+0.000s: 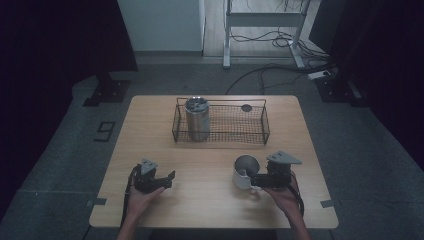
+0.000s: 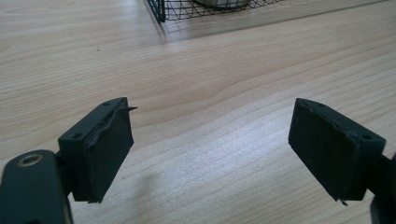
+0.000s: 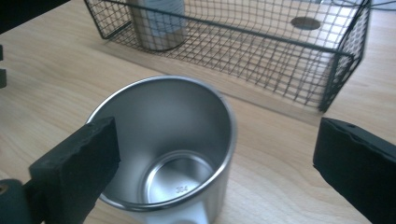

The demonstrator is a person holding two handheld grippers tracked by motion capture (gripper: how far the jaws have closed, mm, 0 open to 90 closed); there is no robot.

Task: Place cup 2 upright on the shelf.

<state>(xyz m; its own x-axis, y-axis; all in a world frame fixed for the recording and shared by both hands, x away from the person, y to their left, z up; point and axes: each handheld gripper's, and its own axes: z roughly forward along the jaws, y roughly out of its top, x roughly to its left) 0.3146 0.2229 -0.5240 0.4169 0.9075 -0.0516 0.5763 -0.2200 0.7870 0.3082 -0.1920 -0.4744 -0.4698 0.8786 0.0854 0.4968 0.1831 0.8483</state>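
Dim room, grey floor | wooden table (image 1: 210,165) | left gripper (image 1: 159,181) jaws spread | right gripper (image 1: 252,181) jaws spread beside steel cup (image 1: 245,172)

On the table (image 1: 150,130), the wire basket (image 1: 220,122) sits upper centre, a steel tumbler (image 1: 197,119) in its left end; a steel cup (image 1: 246,171) stands lower right.

I read "304" pressed into the shiny bottom inside the metal cup (image 3: 163,154), right in front of my right gripper (image 3: 215,158), between its wide-apart jaws | I see a dark "9" mark on the floor (image 1: 105,131), far off to the left past my left gripper (image 1: 159,181)
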